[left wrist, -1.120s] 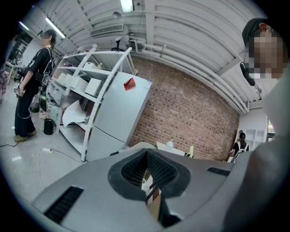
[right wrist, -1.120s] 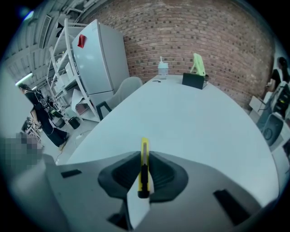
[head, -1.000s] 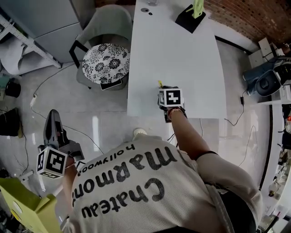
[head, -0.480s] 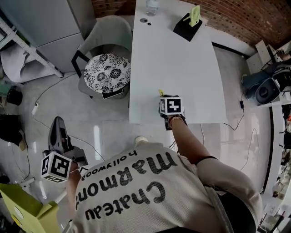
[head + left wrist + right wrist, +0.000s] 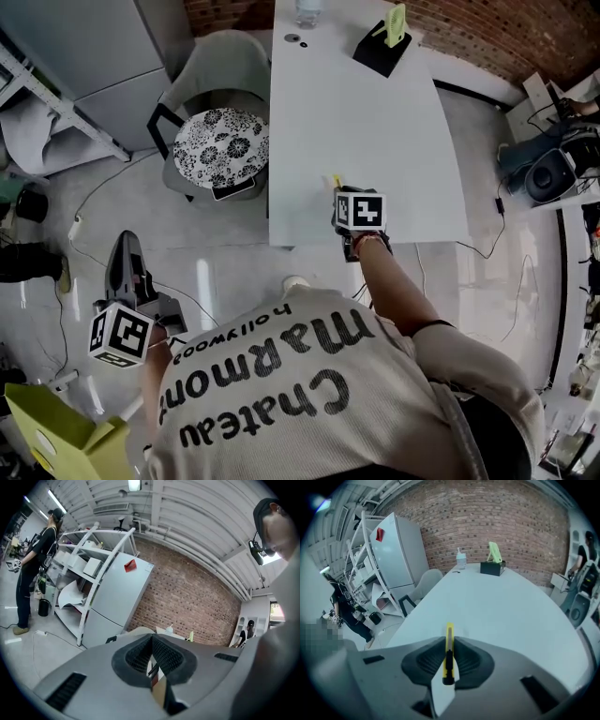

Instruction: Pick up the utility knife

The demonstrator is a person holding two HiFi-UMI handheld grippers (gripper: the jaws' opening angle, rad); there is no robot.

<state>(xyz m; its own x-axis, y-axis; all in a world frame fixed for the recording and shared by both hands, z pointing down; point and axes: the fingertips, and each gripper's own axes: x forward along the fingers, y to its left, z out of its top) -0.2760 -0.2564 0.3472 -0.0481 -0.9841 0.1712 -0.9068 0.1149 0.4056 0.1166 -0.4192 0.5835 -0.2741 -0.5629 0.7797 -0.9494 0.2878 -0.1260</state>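
My right gripper (image 5: 449, 641) is clenched on the yellow utility knife (image 5: 448, 654). The pads press its handle from both sides, and the tip points away from me. The knife is at the near edge of the white table (image 5: 375, 122). My left gripper (image 5: 152, 645) is closed and empty, over the floor (image 5: 225, 253).

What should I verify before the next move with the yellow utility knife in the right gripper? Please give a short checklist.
1. Right gripper jaws clamp the utility knife: ok.
2. Knife sits midway between the jaws, pointing forward: ok.
3. Knife lifted off the white table: cannot tell.
4. Blade retracted: cannot tell.
5. Black holder far from the knife: ok.
6. Left gripper away over the floor, jaws together, empty: ok.
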